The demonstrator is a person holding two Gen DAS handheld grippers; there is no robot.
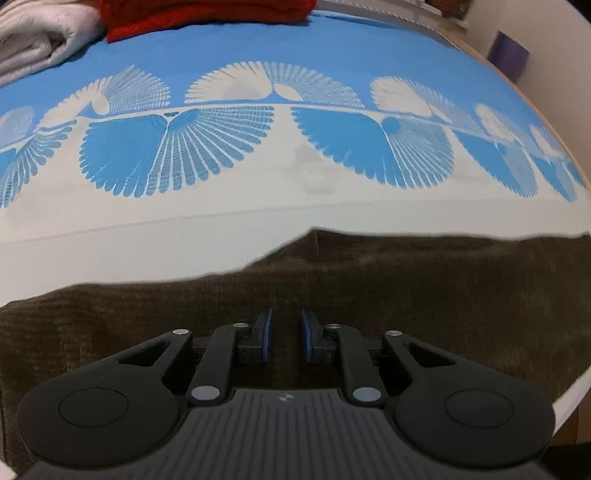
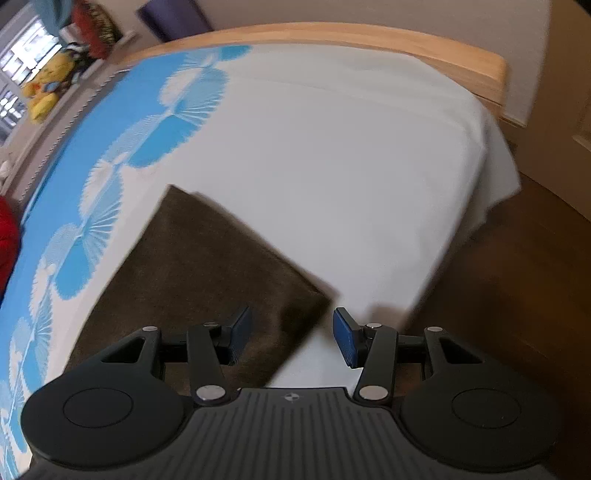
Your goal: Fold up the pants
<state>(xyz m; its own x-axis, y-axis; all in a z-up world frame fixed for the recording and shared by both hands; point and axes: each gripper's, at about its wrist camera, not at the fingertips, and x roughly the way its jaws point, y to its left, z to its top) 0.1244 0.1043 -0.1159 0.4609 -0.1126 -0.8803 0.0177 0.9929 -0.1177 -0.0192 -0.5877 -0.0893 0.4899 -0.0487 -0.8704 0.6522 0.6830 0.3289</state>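
Note:
Dark brown corduroy pants (image 1: 406,291) lie flat on the bed, folded into a broad panel with a straight far edge. My left gripper (image 1: 286,334) hovers just above them, its blue pads a small gap apart with nothing between them. In the right wrist view the pants (image 2: 192,266) form a folded rectangle with one corner near the bed's near edge. My right gripper (image 2: 291,338) is open wide above that corner and holds nothing.
The bed sheet (image 1: 295,177) is white with a blue fan pattern. A red garment (image 1: 207,14) and a folded white one (image 1: 40,40) lie at the far left. A wooden bed frame (image 2: 369,37) and brown floor (image 2: 509,280) lie right.

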